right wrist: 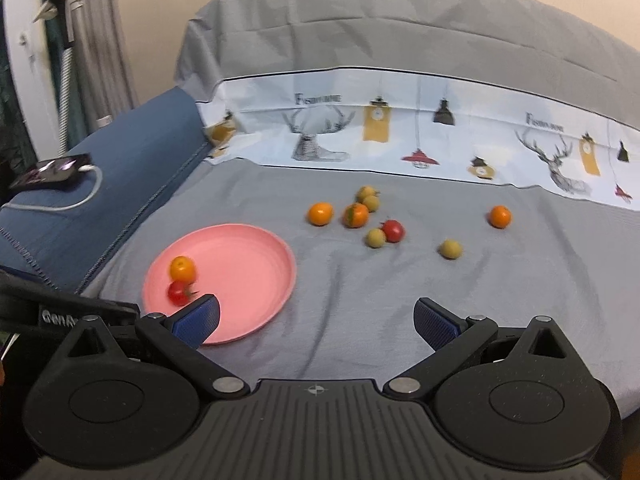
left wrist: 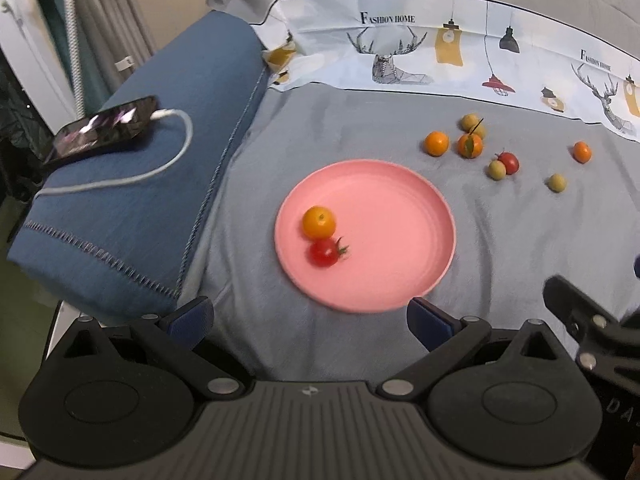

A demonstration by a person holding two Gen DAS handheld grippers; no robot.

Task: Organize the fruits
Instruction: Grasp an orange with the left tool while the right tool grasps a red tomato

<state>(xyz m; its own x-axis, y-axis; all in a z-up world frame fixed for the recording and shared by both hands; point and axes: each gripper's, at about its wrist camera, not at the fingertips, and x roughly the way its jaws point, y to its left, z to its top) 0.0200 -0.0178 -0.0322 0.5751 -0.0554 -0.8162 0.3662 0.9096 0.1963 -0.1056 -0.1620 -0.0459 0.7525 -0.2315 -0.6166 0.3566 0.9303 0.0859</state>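
A pink plate (left wrist: 400,224) lies on the grey sheet and holds one orange (left wrist: 318,222) touching one red tomato (left wrist: 323,253); the plate also shows in the right wrist view (right wrist: 248,272). Beyond it to the right lie several loose fruits: oranges (right wrist: 320,213), a red tomato (right wrist: 393,230) and small green fruits (right wrist: 450,249). My left gripper (left wrist: 310,318) is open and empty, just short of the plate's near rim. My right gripper (right wrist: 316,320) is open and empty, above the sheet to the right of the plate.
A blue cushion (left wrist: 160,184) at the left carries a phone (left wrist: 104,130) on a white cable. A printed cloth band (left wrist: 440,52) runs along the back. The right gripper's body (left wrist: 592,328) shows at the left wrist view's right edge.
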